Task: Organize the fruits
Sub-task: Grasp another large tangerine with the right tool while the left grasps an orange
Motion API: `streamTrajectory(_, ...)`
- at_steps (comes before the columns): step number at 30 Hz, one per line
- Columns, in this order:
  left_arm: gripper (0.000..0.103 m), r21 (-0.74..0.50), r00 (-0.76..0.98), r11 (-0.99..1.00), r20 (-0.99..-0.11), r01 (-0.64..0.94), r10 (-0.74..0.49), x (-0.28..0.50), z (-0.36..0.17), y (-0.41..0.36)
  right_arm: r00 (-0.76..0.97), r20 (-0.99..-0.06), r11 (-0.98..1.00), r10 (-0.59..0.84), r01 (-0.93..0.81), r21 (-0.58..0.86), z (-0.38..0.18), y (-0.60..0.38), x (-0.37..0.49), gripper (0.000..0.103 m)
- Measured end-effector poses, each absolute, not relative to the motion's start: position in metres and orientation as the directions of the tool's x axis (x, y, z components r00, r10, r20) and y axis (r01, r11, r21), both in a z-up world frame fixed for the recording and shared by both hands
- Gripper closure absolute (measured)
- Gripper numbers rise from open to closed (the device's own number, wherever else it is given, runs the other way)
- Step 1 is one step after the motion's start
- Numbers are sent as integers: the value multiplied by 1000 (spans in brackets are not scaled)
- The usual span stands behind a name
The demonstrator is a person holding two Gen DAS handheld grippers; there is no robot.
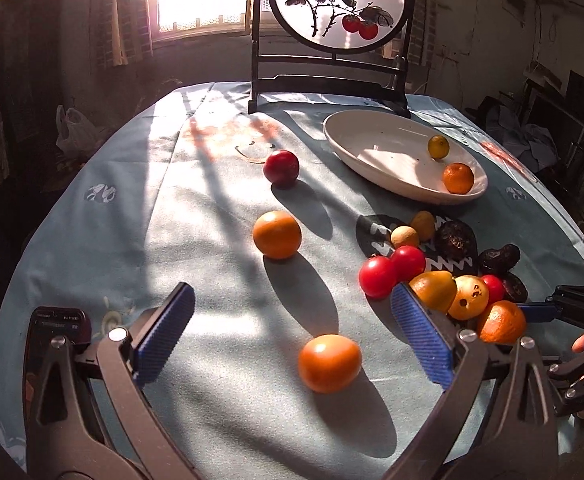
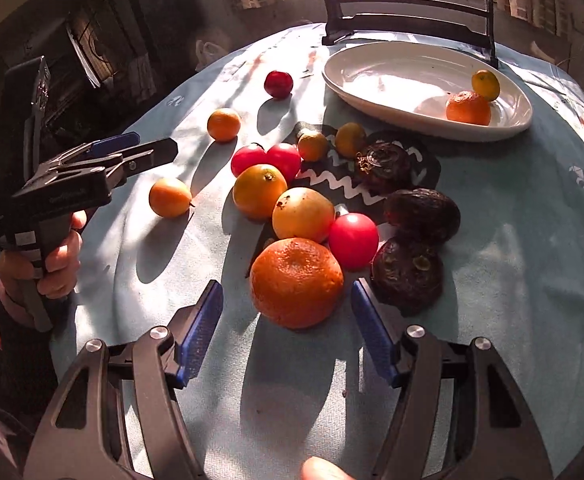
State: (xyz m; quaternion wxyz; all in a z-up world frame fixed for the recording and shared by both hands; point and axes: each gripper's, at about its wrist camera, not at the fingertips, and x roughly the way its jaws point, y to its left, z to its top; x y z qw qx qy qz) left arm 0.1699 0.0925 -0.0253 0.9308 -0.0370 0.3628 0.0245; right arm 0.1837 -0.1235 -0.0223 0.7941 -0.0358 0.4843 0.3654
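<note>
Big mandarin (image 2: 297,282) sits on the table (image 2: 512,240) at the near edge of the fruit pile, dead ahead of the right gripper (image 2: 288,334) and just past its fingertips, roughly centred in the gap. Right gripper is spread, nothing pinched, both blue pads (image 2: 200,332) clear of the peel. It's the nearer hand by far for this one. Fruit is round, slightly flattened, no real long axis, so approach angle hardly matters; stem dimple faces up, skin is pebbly and bright orange. Tight neighbours: a red tomato (image 2: 354,240) and a yellow-orange fruit (image 2: 303,214) touch or nearly touch its far side, and a dark wrinkled fruit (image 2: 408,276) lies just beside the right-hand pad, so I'd expect that pad to brush it on closing. Left gripper (image 1: 292,334) is spread too, empty, aimed at a smaller orange fruit (image 1: 329,362) lying alone on the cloth between its fingers' line. White dish (image 2: 508,126) is at the far side of the table, well apart from the pile, already holding one mandarin (image 2: 468,108) and a small yellow citrus (image 2: 485,85). Likely destination, my guess.
</note>
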Motion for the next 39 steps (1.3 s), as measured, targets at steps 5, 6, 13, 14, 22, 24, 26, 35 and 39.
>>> streamTrajectory(5,5,-65,712,997,-702,-39,-17,169,-31,91,304,-806,757,509,-603,251,-26,-119,185,57)
streamTrajectory(6,7,-58,708,998,-705,-24,-24,168,-32,88,296,-800,754,523,-598,272,-27,-121,187,57)
streamTrajectory(13,32,-73,668,994,-736,77,-106,161,-42,78,268,-742,714,615,-589,379,-17,-130,188,57)
streamTrajectory(14,36,-90,663,993,-739,78,-119,161,-44,80,268,-742,715,615,-585,382,-17,-131,189,57)
streamTrajectory(22,38,-104,622,989,-769,105,-146,164,-52,74,266,-737,720,622,-565,404,-18,-134,190,57)
streamTrajectory(24,38,-112,611,989,-777,102,-150,166,-54,75,268,-736,720,622,-567,402,-18,-135,189,57)
streamTrajectory(26,45,-126,588,987,-792,102,-162,169,-58,75,272,-733,720,623,-567,401,-17,-135,189,57)
streamTrajectory(35,64,-145,579,987,-799,72,-160,171,-60,82,292,-721,725,628,-556,406,-14,-140,189,57)
streamTrajectory(39,66,-153,580,986,-798,67,-163,171,-60,84,288,-717,721,635,-554,416,-14,-141,190,57)
